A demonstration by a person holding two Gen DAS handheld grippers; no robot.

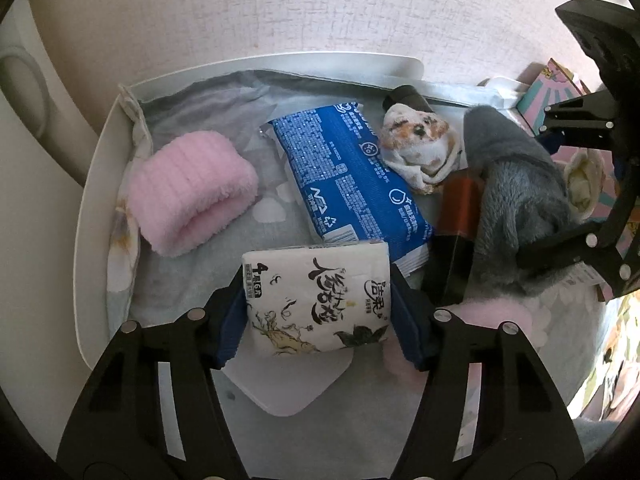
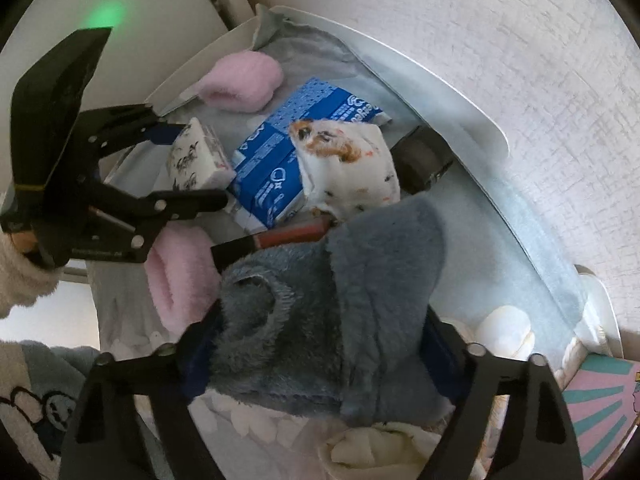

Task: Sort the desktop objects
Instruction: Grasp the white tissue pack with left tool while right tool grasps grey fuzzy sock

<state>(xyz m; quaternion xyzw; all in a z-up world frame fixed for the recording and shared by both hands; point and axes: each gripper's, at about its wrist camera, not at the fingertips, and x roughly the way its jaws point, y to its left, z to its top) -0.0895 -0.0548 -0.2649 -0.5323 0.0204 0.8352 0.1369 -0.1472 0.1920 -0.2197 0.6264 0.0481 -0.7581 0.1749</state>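
A white tray lined with grey cloth sits against a textured pale wall. Inside it, beside the blue packet, the left tool clenches a tissue pack; the right tool clenches a grey plush slipper.

A white tray lined with grey cloth carries the clutter.

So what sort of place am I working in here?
Probably a home room: a white tray lined with floral cloth sits against a textured wall, holding a rolled pink towel, a tissue pack and a grey plush slipper.
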